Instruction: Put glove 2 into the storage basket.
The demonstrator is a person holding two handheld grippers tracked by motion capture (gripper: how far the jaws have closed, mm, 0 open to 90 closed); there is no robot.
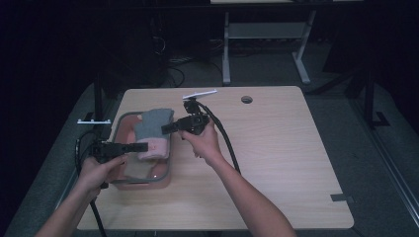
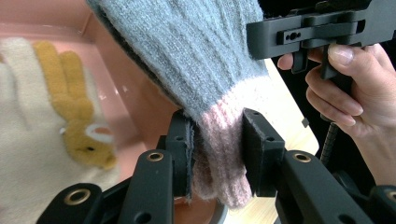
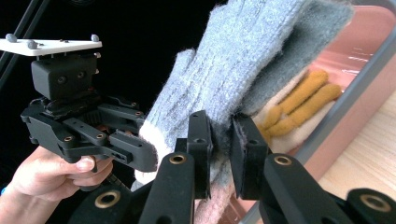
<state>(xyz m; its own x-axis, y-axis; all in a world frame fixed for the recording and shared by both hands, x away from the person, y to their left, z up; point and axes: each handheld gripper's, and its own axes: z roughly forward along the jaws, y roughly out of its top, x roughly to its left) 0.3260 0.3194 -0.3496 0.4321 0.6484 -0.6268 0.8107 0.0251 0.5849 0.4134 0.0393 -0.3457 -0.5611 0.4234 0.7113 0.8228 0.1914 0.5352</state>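
A grey knit glove (image 1: 154,124) with a pink cuff (image 2: 219,154) hangs over a pink bin (image 1: 144,180) at the table's left. My left gripper (image 1: 143,146) is shut on the cuff, which is pinched between its pads (image 2: 217,135). My right gripper (image 1: 166,130) is shut on the glove's grey part (image 3: 222,135), and a darker grey layer (image 3: 303,37) lies behind it. The two grippers face each other across the glove. Inside the bin lies a cream glove with a yellow rabbit (image 2: 88,140); its yellow fingers (image 3: 303,91) peek out behind the grey glove.
The bin has a grey rim (image 3: 359,74) and stands near the wooden table's (image 1: 276,148) left edge. A round cable hole (image 1: 246,99) is at the back. A grey tape patch (image 1: 341,198) sits at the front right. Another desk's legs (image 1: 226,49) stand beyond.
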